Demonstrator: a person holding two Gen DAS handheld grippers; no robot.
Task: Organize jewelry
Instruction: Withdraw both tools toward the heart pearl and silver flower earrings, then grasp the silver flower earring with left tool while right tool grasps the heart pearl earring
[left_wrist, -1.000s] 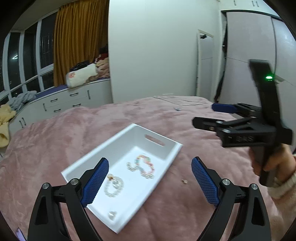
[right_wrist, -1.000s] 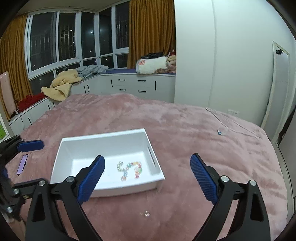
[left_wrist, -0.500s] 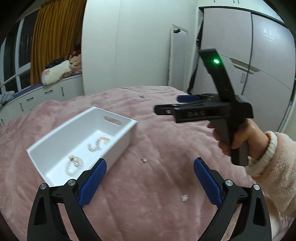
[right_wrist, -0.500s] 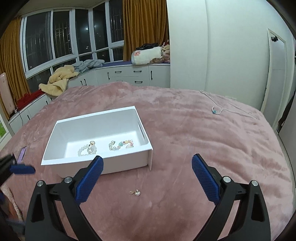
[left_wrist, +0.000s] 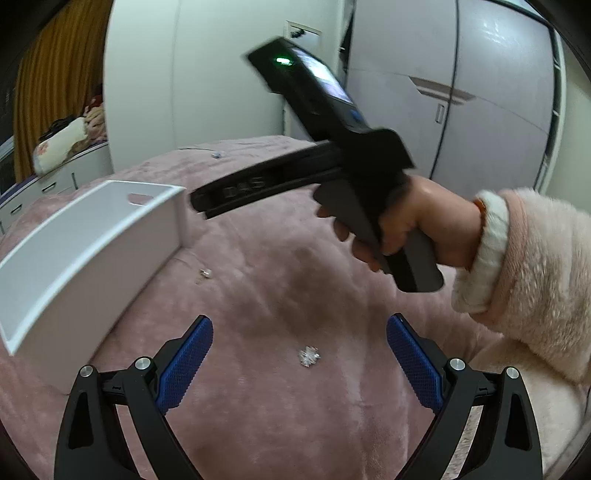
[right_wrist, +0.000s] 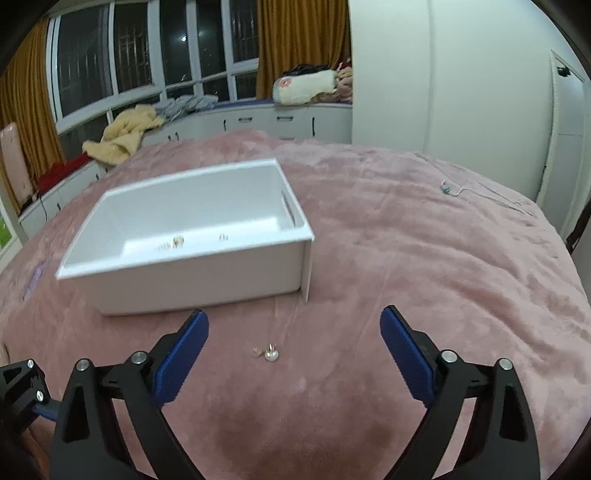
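1. A small pearl earring (right_wrist: 271, 355) lies on the pink bedspread (right_wrist: 424, 266) just in front of the white tray (right_wrist: 192, 273), near its front right corner, with a tiny separate piece touching or almost touching it on the left (too small to say whether it is a backing or a second stud).
2. A second loose piece, a sparkly silver cluster (left_wrist: 308, 356), sits on the bedspread well apart from the tray, nearer the person.
3. The tray already holds a few small pieces near its front wall; they are mostly hidden by that wall.
4. The right tool (right_wrist: 293, 345) hangs low over the earring with its blue pads spread wide and nothing between them; the earring lies roughly midway between them.
5. The left tool (left_wrist: 299, 354) is likewise wide open and empty, and brackets the silver cluster.
6. The step in hand looks like a pick from the bedspread, one piece per tool. To do it well:
   - bring the pads down until they just press into the plush, since the pile can swallow something this small;
   - close slowly so the round pearl is not squeezed out sideways;
   - check that the neighbouring bit comes along too (or go back for it).
7. The tray wall is tall, so I would lift clear above its rim before moving across and releasing.
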